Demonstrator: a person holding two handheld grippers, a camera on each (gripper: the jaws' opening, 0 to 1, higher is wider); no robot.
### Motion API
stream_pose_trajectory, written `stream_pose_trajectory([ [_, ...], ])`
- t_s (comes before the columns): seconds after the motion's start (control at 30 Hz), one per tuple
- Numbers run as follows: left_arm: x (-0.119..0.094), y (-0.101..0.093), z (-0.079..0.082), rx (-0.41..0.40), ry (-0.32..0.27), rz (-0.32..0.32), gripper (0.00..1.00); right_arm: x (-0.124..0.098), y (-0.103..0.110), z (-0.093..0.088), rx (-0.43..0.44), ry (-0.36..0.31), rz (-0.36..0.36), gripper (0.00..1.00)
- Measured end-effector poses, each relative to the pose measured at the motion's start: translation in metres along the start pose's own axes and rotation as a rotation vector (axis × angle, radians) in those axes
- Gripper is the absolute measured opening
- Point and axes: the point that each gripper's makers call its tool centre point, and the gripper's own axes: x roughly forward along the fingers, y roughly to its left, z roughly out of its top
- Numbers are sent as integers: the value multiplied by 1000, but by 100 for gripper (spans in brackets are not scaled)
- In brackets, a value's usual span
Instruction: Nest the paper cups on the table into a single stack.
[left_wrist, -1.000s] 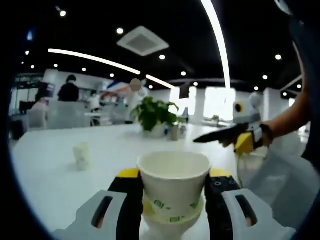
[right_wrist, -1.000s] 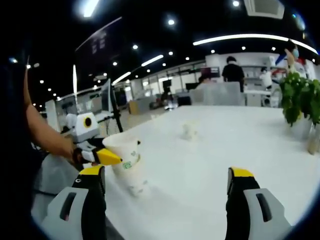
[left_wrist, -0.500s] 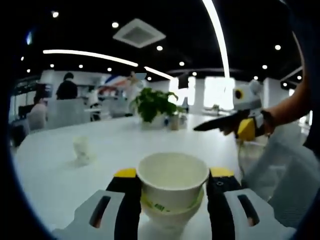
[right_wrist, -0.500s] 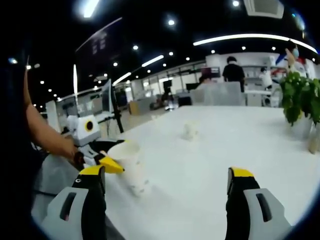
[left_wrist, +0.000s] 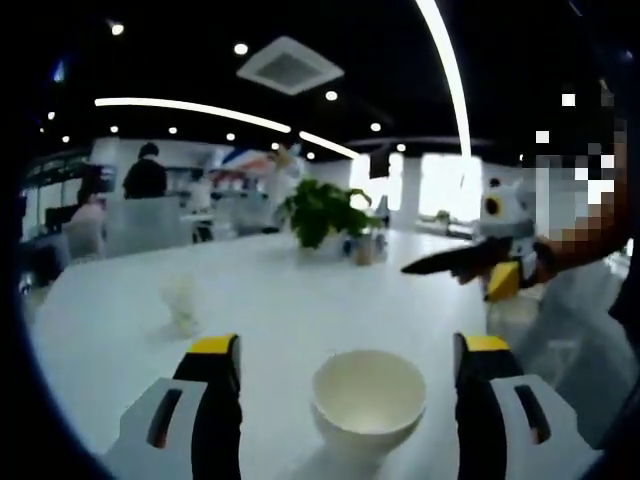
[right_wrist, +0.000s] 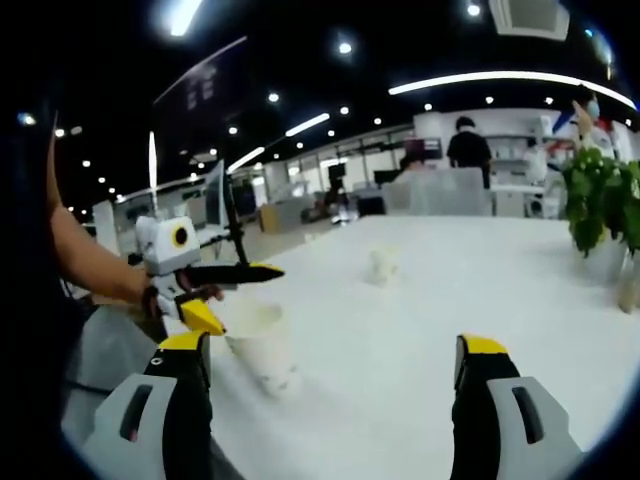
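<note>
Your left gripper (left_wrist: 340, 385) is hanging with jaws spread wide, the paper cup stack (left_wrist: 368, 402) standing free between them near the table (left_wrist: 270, 300) edge. Your right gripper (right_wrist: 330, 385) is gaping too, holding nothing. Another cup (left_wrist: 182, 300) is waiting farther along the table.

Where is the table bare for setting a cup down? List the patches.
Bare tabletop lies between the near cup stack and the far paper cup, and from there right to the potted plant. It is crowded at the near stack, where the left gripper hangs open.
</note>
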Motion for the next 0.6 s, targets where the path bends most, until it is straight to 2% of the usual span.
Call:
stream_pose_trajectory([
  [0.13, -12, 20, 18, 35, -16, 46, 93, 3, -4, 6, -28, -1, 6, 100],
  [0.2, -22, 33, 26, 27, -15, 61, 93, 6, -7, 10, -43, -2, 8, 100],
  [0.27, -30, 44, 28, 21, -9, 71, 95, 7, -10, 13, -61, -2, 10, 100],
  [0.4, -54, 82, 26, 14, 28, 173, 98, 10, -17, 17, -91, 4, 9, 100],
  [0.47, -66, 95, 28, 14, 29, 208, 98, 11, -21, 18, -113, 14, 12, 100],
  [0.6, -88, 111, 26, 27, 38, 245, 98, 12, -30, 18, -134, 31, 11, 100],
])
